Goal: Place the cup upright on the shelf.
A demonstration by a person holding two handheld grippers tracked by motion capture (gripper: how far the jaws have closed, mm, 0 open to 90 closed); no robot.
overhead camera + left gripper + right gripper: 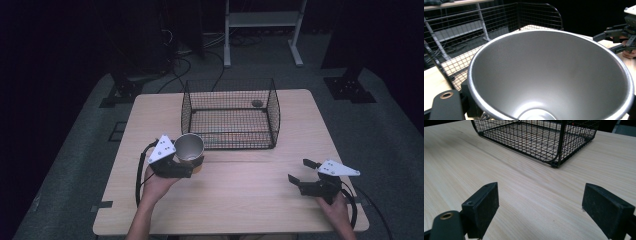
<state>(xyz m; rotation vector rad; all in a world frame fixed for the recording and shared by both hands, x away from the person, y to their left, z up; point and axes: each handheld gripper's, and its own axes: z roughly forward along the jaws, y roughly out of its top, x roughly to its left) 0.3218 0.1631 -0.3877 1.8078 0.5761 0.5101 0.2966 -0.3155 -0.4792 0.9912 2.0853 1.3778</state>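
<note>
cup [189, 146] of grey metal sits clamped in the left tool [186, 162], just before the wire basket [229, 113] on the worktop [250, 185]. left gripper view: cup's mouth gapes close. right gripper view: right tool [540, 207] spread wide, holding nothing.

No readable text or labels anywhere.

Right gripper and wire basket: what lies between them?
Nothing. Between the open right gripper and the basket there is bare wooden table, as the right gripper view shows; the high view agrees.
</note>
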